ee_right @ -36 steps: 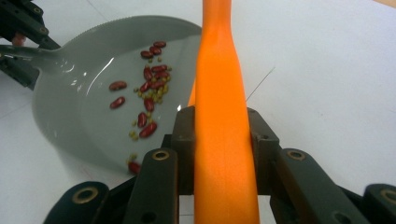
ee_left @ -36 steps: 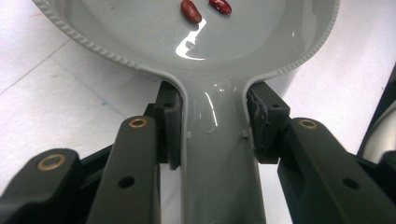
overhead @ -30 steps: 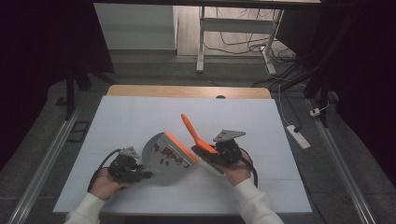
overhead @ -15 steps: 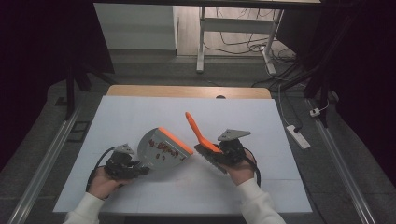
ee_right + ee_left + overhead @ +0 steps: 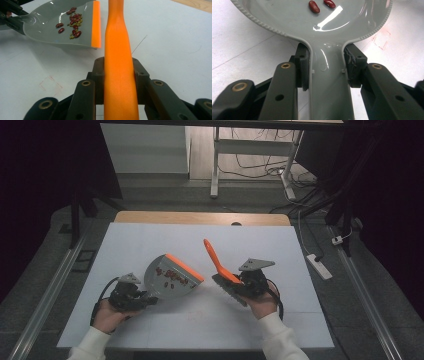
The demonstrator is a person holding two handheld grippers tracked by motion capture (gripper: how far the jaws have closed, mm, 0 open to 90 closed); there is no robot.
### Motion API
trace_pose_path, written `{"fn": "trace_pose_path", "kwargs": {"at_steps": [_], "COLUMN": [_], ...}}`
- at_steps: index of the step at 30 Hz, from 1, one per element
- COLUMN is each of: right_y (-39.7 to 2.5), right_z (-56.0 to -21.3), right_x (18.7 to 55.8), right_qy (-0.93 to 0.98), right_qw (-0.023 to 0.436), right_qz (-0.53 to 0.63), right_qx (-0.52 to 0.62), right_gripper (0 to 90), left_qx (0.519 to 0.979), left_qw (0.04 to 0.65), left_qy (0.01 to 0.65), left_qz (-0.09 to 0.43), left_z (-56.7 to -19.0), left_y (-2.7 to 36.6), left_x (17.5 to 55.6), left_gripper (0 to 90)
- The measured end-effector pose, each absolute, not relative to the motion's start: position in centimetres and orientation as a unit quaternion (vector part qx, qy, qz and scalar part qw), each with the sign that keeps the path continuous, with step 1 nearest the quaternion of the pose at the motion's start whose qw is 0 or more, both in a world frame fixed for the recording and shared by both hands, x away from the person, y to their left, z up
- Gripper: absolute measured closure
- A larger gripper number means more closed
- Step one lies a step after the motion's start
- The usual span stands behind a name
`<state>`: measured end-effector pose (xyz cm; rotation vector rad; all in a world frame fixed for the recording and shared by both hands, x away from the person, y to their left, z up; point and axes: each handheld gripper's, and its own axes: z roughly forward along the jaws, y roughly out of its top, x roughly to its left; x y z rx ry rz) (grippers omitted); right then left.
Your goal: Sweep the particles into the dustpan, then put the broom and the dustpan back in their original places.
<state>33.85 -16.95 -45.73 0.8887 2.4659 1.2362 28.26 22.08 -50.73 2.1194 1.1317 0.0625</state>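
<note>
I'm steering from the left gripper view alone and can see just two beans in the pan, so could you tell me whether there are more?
Observer: Yes, the dustpan holds a cluster of red beans with small greenish ones, near its orange lip.
Operator: Thank you. What is the other gripper doing?
Observer: The right gripper is clamped on the brush, by its orange handle.
Operator: Is the brush touching the pan?
Observer: No, they are apart on the high view.

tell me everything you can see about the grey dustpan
The dustpan looks like glossy grey plastic, with an orange strip along its front lip and a ribbed rim. The left gripper is shut on its handle, holding it tilted above the white table. Dark red beans and small yellowish bits lie inside.
</note>
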Motion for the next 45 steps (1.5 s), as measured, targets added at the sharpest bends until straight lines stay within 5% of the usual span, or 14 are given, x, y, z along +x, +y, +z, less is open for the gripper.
{"fn": "trace_pose_path", "kwargs": {"at_steps": [45], "right_y": [-23.4], "right_z": [-45.9], "right_x": [31.7], "right_qy": [0.833], "right_qw": [0.108], "right_qz": [0.432], "right_qx": [0.328], "right_gripper": [70.0], "left_qx": [0.750], "left_qw": [0.368], "left_qy": [0.543], "left_qz": [0.080], "left_z": [-50.5], "left_y": [23.7], "left_x": [24.8], "left_gripper": [61.5]}}
